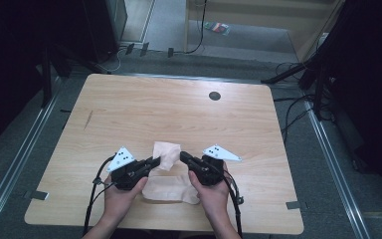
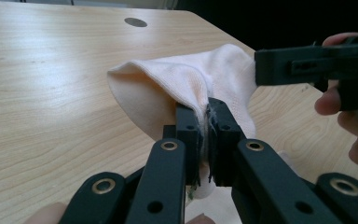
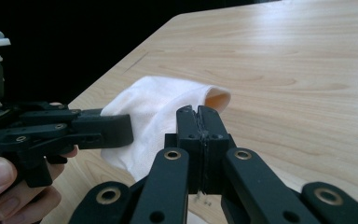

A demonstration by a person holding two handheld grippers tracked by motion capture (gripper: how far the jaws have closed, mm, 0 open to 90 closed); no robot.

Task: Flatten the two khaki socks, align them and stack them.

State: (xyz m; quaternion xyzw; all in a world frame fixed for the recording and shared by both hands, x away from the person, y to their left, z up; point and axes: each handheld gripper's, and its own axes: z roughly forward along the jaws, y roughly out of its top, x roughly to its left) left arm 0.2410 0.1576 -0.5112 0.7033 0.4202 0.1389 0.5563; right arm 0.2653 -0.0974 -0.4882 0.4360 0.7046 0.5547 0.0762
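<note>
A pale cream sock (image 1: 166, 155) lies near the front of the wooden table (image 1: 179, 109), one end lifted into a tent. My left gripper (image 1: 155, 161) is shut on that lifted edge; in the left gripper view the fabric (image 2: 168, 88) is pinched between the pads (image 2: 204, 105). My right gripper (image 1: 183, 156) comes in from the other side with its jaws pressed together (image 3: 199, 112). Its tips sit against the sock (image 3: 154, 107), and I see no fabric between them. Each gripper view also catches the other gripper: the right one (image 2: 258, 67) and the left one (image 3: 128, 130).
A dark round grommet (image 1: 214, 95) sits in the tabletop toward the back. Cables trail from both grippers over the front edge. Dark stands and cables stand on the floor around the table.
</note>
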